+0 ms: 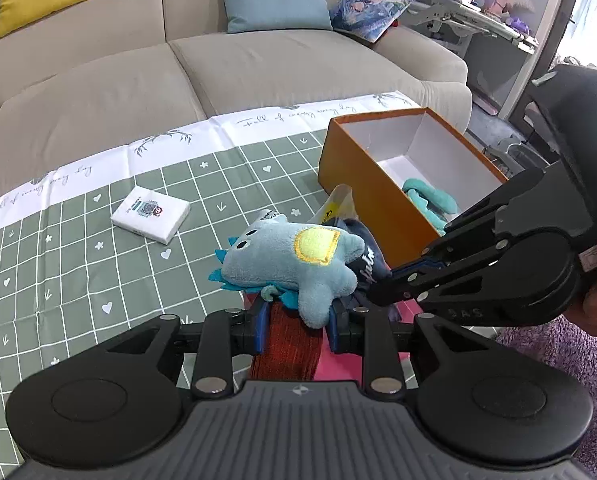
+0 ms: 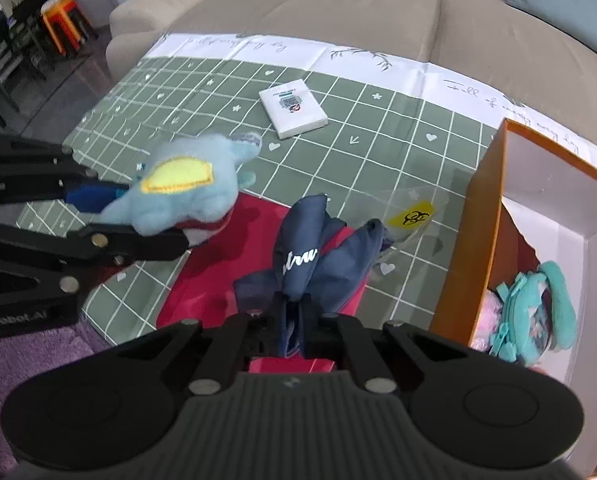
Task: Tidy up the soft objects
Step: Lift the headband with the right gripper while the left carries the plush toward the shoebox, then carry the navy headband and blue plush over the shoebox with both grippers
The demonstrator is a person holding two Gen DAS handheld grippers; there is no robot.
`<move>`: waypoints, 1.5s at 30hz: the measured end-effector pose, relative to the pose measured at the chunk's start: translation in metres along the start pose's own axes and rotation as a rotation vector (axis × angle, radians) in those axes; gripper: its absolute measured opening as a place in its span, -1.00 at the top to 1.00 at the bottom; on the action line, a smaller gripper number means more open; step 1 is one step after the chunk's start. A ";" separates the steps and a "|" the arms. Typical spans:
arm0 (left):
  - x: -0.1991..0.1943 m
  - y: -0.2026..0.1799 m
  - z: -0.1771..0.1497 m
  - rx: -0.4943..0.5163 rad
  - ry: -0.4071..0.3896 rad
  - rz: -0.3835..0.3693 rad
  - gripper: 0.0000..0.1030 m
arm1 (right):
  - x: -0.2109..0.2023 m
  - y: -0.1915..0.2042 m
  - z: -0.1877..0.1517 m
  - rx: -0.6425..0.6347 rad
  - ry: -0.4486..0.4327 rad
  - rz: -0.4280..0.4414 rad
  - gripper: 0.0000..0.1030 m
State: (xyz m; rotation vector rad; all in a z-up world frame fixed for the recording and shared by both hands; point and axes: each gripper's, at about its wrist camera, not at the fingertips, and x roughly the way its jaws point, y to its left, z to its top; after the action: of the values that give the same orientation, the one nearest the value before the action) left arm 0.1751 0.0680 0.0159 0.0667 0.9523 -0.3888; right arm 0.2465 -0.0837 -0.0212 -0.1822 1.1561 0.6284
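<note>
My left gripper [image 1: 298, 312] is shut on a light blue plush dinosaur [image 1: 294, 264] with a yellow patch, held above a red cloth [image 1: 290, 344]. It also shows in the right wrist view [image 2: 182, 192]. My right gripper [image 2: 294, 312] is shut on a navy cloth [image 2: 314, 256] with white lettering, lifted over the red cloth [image 2: 218, 272]. The orange box [image 1: 362, 184] stands at the right with a teal plush pouch [image 2: 538, 312] inside.
A white tissue pack [image 1: 150, 218] lies on the green checked tablecloth [image 1: 78, 264]. A clear bag with a yellow label [image 2: 412, 216] lies beside the box [image 2: 466, 256]. A beige sofa [image 1: 218, 60] stands behind the table. A purple rug [image 1: 570, 360] is at the near edge.
</note>
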 end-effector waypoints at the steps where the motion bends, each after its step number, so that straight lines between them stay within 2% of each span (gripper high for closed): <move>1: 0.000 -0.002 -0.001 0.002 0.003 0.002 0.40 | -0.003 0.000 -0.002 0.004 -0.010 0.003 0.97; 9: -0.004 -0.015 -0.003 0.022 0.011 0.024 0.40 | -0.046 0.002 -0.015 0.029 -0.125 0.005 0.99; 18: -0.024 -0.042 0.013 0.085 -0.038 0.027 0.40 | -0.104 -0.006 -0.024 0.055 -0.243 -0.040 0.99; 29: -0.037 -0.090 0.043 0.200 -0.091 -0.025 0.40 | -0.152 -0.029 -0.048 0.104 -0.306 -0.125 0.99; 45: 0.001 -0.153 0.088 0.301 -0.104 -0.127 0.39 | -0.210 -0.097 -0.057 0.175 -0.374 -0.281 0.99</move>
State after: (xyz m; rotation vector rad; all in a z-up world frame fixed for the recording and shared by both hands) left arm 0.1902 -0.0943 0.0832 0.2587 0.7915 -0.6456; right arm 0.2009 -0.2652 0.1257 -0.0707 0.7992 0.2937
